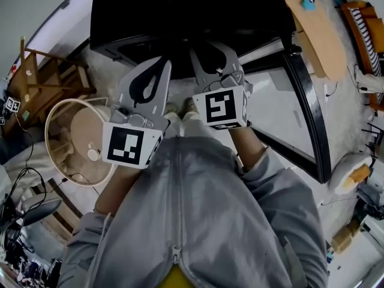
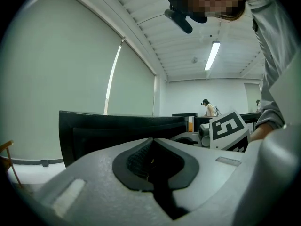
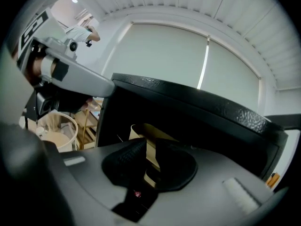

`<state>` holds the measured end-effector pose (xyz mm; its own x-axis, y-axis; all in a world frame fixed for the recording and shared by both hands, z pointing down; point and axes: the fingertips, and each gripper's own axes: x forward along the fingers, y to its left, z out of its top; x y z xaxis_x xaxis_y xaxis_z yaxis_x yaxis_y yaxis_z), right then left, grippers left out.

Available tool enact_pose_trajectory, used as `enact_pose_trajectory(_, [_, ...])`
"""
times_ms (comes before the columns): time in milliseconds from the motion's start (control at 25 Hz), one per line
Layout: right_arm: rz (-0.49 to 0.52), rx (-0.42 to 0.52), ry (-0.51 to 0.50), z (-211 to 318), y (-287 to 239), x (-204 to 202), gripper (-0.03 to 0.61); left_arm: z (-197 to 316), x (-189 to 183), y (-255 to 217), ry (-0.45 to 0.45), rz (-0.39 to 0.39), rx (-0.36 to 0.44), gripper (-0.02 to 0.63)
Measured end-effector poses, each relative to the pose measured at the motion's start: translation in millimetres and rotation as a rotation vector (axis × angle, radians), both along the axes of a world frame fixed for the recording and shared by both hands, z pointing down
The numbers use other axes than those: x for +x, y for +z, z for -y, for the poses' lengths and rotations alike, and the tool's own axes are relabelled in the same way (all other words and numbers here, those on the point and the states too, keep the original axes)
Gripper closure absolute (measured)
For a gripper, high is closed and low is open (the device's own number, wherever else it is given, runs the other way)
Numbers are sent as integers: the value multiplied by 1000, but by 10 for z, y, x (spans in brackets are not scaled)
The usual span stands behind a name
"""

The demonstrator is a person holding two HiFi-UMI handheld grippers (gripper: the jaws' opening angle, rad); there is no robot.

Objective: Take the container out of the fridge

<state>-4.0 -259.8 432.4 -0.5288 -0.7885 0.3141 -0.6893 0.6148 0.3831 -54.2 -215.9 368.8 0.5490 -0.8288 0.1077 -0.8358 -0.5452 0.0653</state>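
A low black fridge (image 1: 180, 11) stands in front of me, its glass door (image 1: 288, 113) swung open to the right. My right gripper (image 1: 216, 48) reaches toward the dark opening. In the right gripper view its jaws (image 3: 148, 147) stand a little apart. A beige container (image 3: 155, 134) inside the fridge (image 3: 197, 107) shows through the gap; whether the pads touch it I cannot tell. My left gripper (image 1: 161, 63) is held beside it at the left, shut and empty (image 2: 151, 142), short of the fridge (image 2: 117, 126).
A round white wire-rimmed thing (image 1: 78, 140) lies on the floor at the left, beside a wooden chair (image 1: 42, 83). A wooden tabletop (image 1: 318, 29) is at the upper right. The open door's black frame (image 1: 312, 119) bounds the right side.
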Motion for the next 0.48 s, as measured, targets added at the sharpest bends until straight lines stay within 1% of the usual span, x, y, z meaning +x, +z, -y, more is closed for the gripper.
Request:
enact_pose_trajectory(80, [-48,13,-10,28,47,-13,505,22,19,13,11,0,8,611])
enact_pose_trajectory(320, [-178,72,-61,92,144,-94,497,53,64,57,30,13,14,611])
enact_pose_trajectory(480, [-237,77,-78,134,260,-126,494,64,66,110,32,23,8,611])
